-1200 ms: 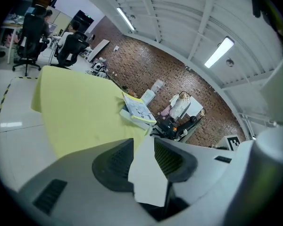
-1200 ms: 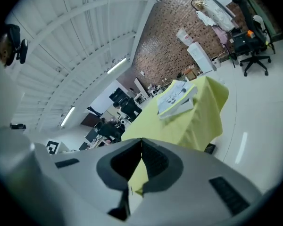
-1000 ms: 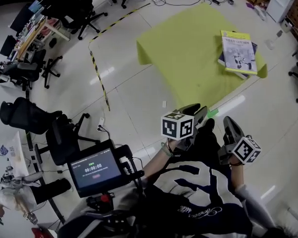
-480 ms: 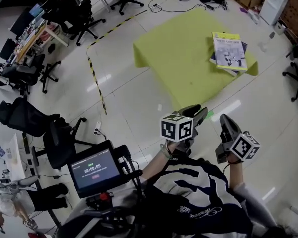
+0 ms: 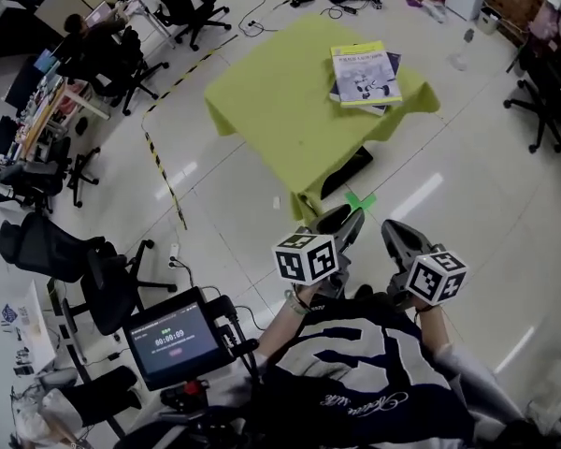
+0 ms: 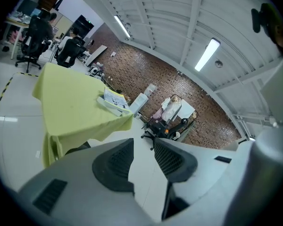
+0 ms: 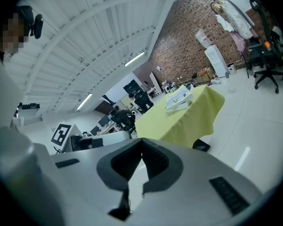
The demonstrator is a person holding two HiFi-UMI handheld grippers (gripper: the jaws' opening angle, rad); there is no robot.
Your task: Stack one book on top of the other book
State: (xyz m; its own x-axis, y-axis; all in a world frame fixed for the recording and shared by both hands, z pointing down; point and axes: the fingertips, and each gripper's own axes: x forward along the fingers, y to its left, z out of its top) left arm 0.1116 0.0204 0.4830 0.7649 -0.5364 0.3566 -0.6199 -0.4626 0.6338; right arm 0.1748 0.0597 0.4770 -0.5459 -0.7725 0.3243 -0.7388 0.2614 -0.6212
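Two books lie stacked on the yellow-green cloth tabletop [image 5: 271, 101], pale paperback book [image 5: 366, 71] over dark book [image 5: 394, 62]: task looks done; left gripper [image 5: 344, 221] jaws apart, right gripper [image 5: 395, 232] jaws closed, both empty

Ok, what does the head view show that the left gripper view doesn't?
Only the head view: the screen, the striped floor tape and the right tongs. Only the left gripper view: the brick wall, a ceiling light and the open, empty gap in the left tongs. Both: the yellow table with two stacked books.
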